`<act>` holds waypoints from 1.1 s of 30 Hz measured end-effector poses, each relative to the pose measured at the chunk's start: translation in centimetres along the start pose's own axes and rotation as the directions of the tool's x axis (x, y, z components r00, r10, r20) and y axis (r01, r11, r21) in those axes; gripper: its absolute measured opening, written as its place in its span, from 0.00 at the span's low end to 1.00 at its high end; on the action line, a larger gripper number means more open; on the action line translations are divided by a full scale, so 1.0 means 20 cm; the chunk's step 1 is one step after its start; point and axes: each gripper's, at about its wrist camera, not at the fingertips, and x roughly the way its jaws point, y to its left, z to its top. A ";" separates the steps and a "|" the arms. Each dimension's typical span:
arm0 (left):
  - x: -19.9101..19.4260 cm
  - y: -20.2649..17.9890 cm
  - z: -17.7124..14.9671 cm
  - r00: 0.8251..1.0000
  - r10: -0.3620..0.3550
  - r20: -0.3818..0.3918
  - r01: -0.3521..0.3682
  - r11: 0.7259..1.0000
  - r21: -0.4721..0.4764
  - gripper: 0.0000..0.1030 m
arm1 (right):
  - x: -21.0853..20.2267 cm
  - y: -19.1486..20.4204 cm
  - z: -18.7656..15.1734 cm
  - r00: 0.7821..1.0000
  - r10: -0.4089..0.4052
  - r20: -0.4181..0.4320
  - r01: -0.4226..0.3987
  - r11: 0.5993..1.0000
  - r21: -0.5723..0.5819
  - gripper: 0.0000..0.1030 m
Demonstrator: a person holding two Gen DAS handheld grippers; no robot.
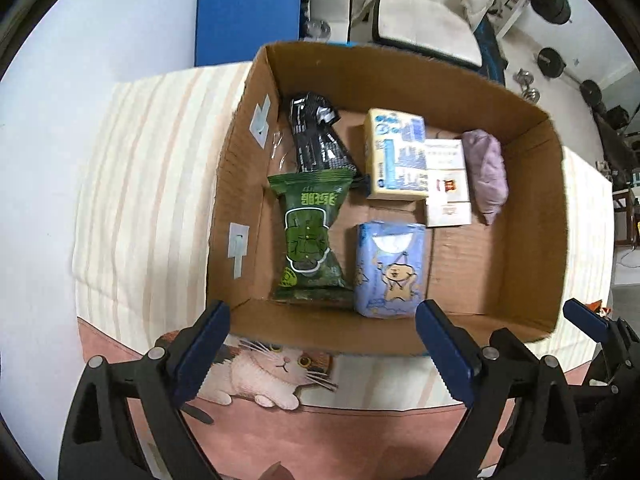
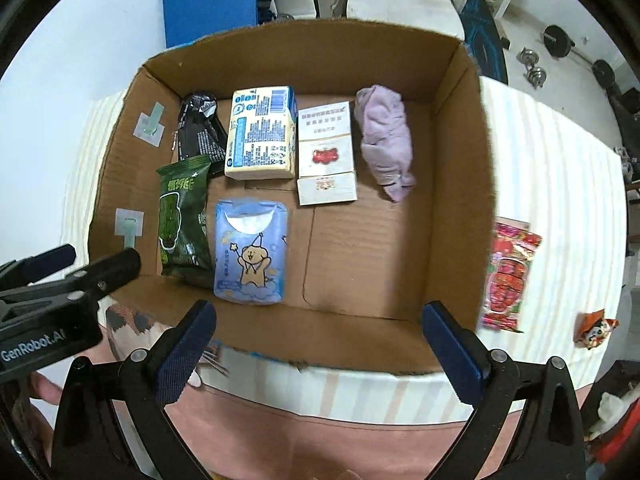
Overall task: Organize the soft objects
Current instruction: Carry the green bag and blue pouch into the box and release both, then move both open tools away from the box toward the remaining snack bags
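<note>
Cardboard box (image 2: 460, 168), centre frame: green packet (image 2: 182, 220), blue tissue pack (image 2: 250, 252), purple cloth (image 2: 384, 144) inside. Red packet (image 2: 506, 276) outside, right edge. Left gripper (image 1: 322, 344), right gripper (image 2: 320, 344): spread wide, empty. Risk: crinkly red packet slipping from a shallow pinch.

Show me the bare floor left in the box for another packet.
Free: the box floor on the right, bordered by the purple cloth, white carton, blue tissue pack and the right and near walls. Crowded: the left side and back row, where green packet, black packet and yellow pack sit close together.
</note>
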 end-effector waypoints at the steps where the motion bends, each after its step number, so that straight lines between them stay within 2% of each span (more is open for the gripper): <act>1: -0.03 -0.01 -0.02 1.000 -0.001 0.014 0.001 1.000 0.001 0.92 | -0.03 -0.01 -0.02 1.000 -0.004 0.010 0.004 1.000 -0.003 1.00; 13: -0.31 -0.14 -0.26 0.990 0.023 0.143 -0.027 0.999 0.026 0.92 | -0.36 -0.14 -0.28 0.989 0.044 0.140 -0.042 0.999 -0.018 1.00; 19: -0.41 -0.26 -0.28 0.984 0.031 0.177 -0.038 0.998 0.040 0.92 | -0.47 -0.25 -0.34 0.978 0.102 0.180 -0.103 0.995 -0.005 1.00; 21: -0.46 -0.36 -0.28 0.979 0.038 0.199 -0.051 0.997 0.063 0.92 | -0.51 -0.34 -0.36 0.966 0.155 0.205 -0.161 0.987 0.017 1.00; 24: -0.52 -0.54 -0.26 0.972 0.039 0.231 -0.067 0.991 0.115 0.92 | -0.58 -0.48 -0.41 0.953 0.142 0.269 -0.162 0.985 0.054 1.00; 27: -0.52 -0.80 -0.23 0.970 0.018 0.241 -0.067 0.978 0.197 0.92 | -0.62 -0.72 -0.46 0.951 0.113 0.289 -0.152 0.981 0.118 1.00; 31: -0.39 -1.16 -0.17 0.984 -0.008 0.179 -0.050 0.948 0.314 0.92 | -0.62 -1.12 -0.56 0.960 0.033 0.279 -0.104 0.964 0.243 1.00; 33: -0.27 -1.34 -0.13 0.993 -0.015 0.120 -0.031 0.928 0.372 0.92 | -0.60 -1.29 -0.60 0.967 -0.007 0.257 -0.071 0.953 0.293 1.00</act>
